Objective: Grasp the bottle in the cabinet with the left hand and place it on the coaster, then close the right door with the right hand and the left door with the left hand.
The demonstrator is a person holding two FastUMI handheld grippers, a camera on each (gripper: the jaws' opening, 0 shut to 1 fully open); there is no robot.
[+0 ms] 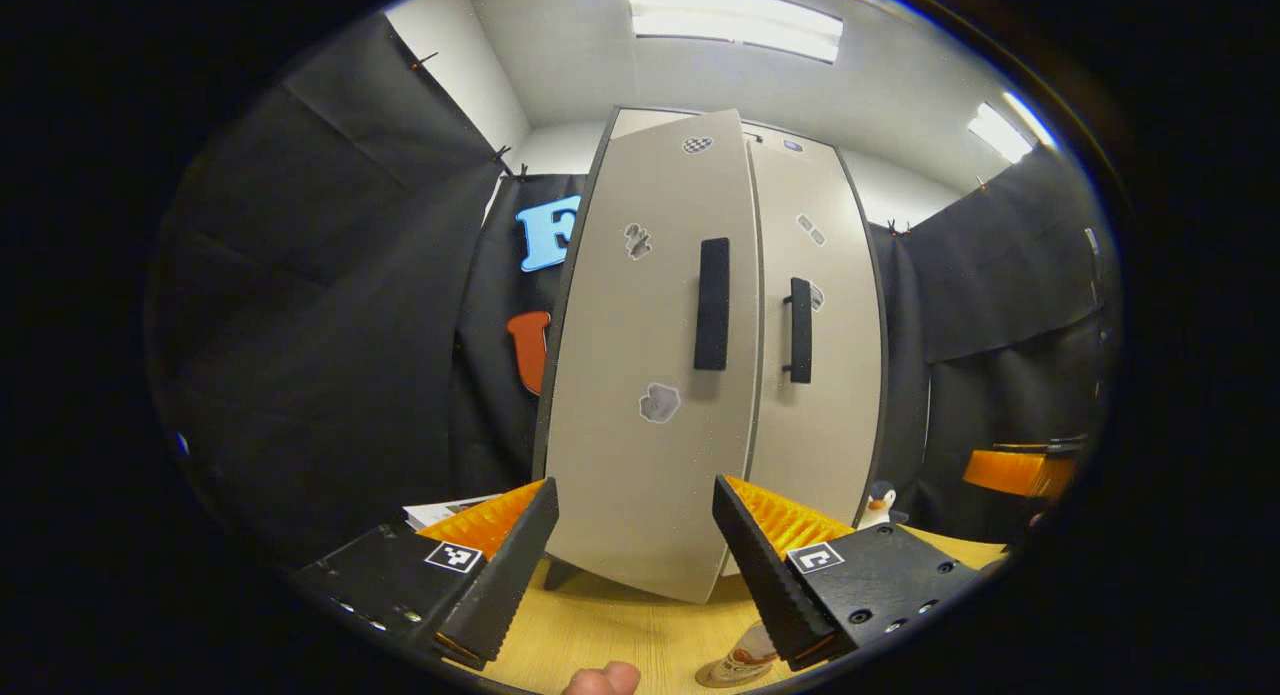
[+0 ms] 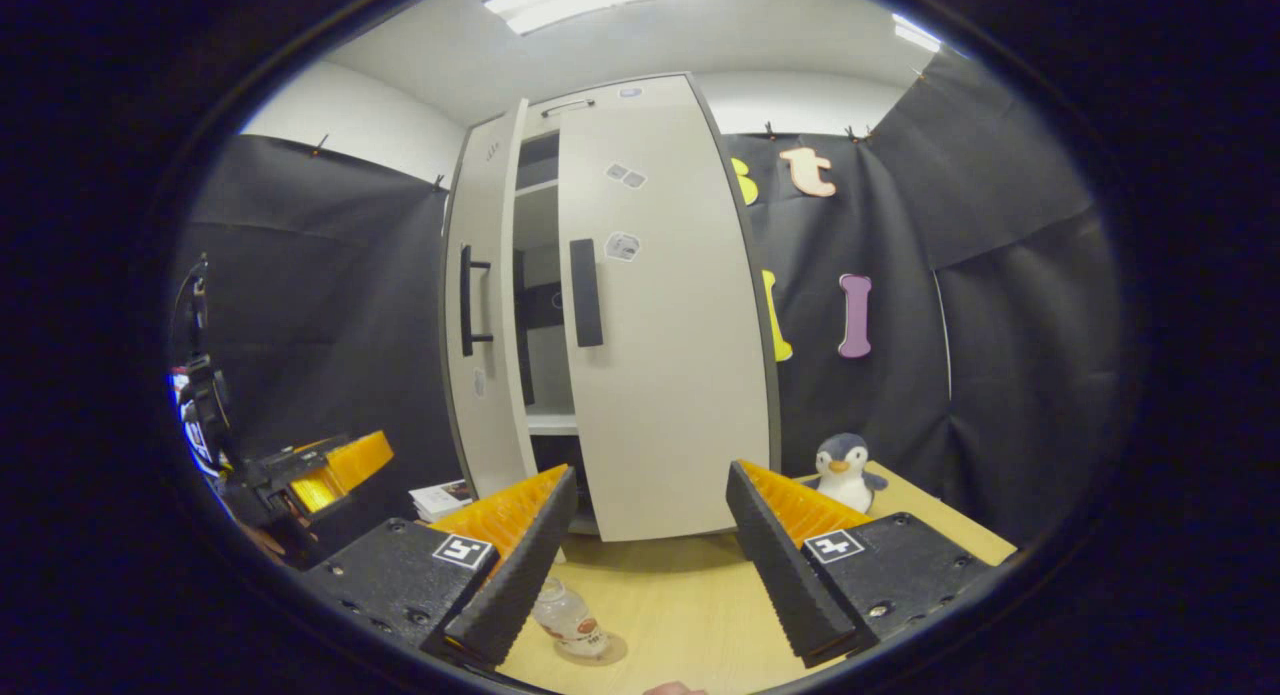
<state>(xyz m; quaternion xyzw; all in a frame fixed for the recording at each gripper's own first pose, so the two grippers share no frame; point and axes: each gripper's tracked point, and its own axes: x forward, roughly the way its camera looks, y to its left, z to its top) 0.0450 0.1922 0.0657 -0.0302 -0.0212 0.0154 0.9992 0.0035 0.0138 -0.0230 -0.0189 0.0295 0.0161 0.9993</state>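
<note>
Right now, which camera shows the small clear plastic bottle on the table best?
The right gripper view: the small clear plastic bottle stands whole on its round coaster. The left gripper view catches just its lower part at the edge.

- cabinet stands at the back of the wooden table, blocks the way straight ahead
- right door nearly flush with cabinet front, left door swung out a little; narrow gap between them, shelves visible inside
- handles stick out from both doors near the gap
- table in front of cabinet is bare wood, open for passing, except bottle on coaster near the front edge
- penguin toy sits just right of cabinet, by the cloth wall
- papers lie left of cabinet base
- left gripper hangs left of cabinet, apart from left door
</note>
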